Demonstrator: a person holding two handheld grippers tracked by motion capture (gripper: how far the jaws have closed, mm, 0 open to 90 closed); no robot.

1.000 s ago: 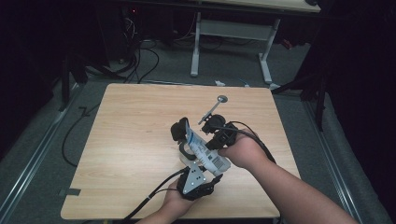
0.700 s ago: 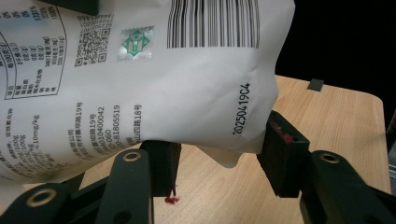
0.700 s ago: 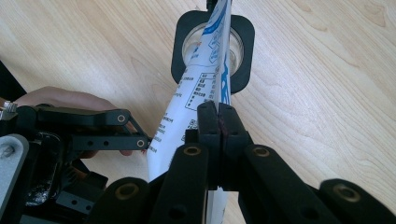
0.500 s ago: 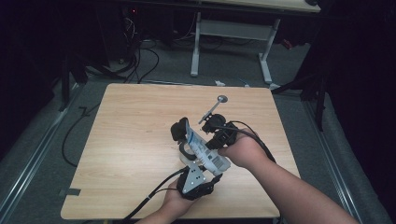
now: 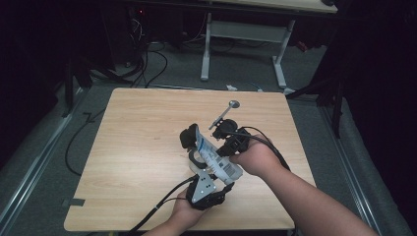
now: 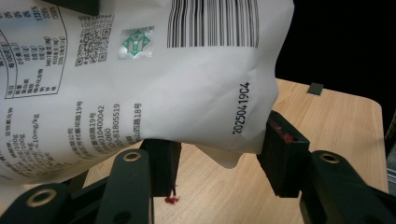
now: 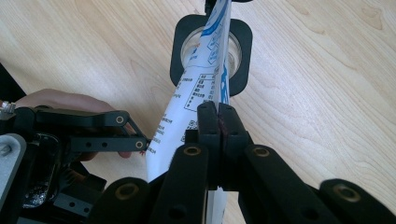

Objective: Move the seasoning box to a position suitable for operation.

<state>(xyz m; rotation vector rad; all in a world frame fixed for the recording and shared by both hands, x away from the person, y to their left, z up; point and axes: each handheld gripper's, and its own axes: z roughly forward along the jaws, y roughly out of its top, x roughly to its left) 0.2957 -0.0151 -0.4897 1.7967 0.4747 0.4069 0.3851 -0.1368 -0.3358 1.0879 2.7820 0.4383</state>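
Pouch (image 6: 154, 79), white with barcode and blue print, bulges between your left gripper (image 6: 219, 163) pads; your right gripper (image 7: 218, 123) pinches its flattened edge tight.

Light from above falls evenly on the wooden table (image 5: 142, 147) while the room around it lies nearly black (the close gripper views stay bright, slightly soft at near edges).
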